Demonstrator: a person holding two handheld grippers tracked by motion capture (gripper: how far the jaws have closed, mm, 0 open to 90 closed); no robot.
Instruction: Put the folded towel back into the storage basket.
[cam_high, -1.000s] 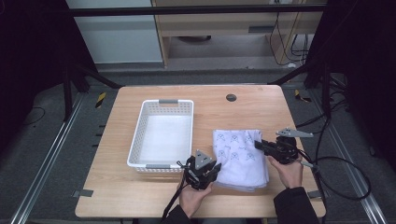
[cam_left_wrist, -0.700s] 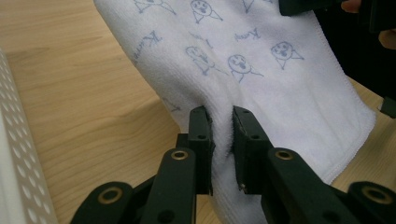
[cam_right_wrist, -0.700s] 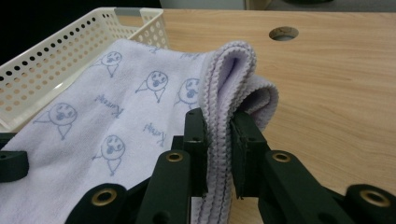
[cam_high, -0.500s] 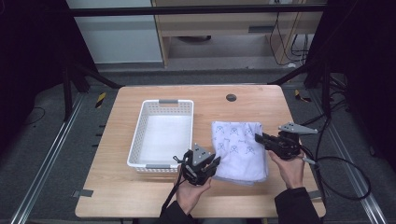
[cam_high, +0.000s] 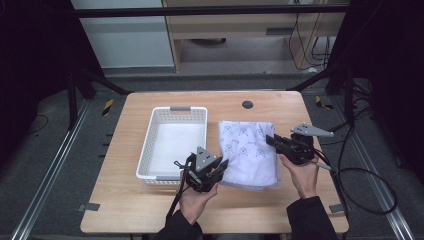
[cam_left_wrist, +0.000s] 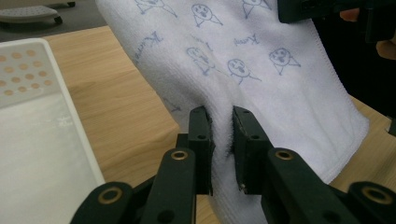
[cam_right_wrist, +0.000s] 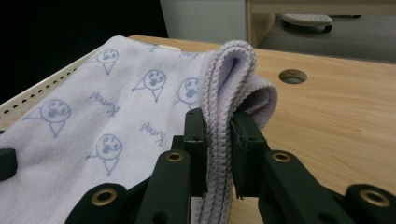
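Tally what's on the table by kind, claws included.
Towel: 1
Basket: 1
Claws: 2, the left claw and the right claw, each shut on the towel
Total: 4

The right gripper (cam_right_wrist: 218, 140) pinches the folded edge of a printed white towel (cam_right_wrist: 116, 121) above the wooden tabletop (cam_right_wrist: 327, 107).

Fluffy terry-cloth towel (cam_left_wrist: 261, 70), matt wooden table (cam_high: 150, 210), perforated white plastic basket (cam_high: 149, 150).
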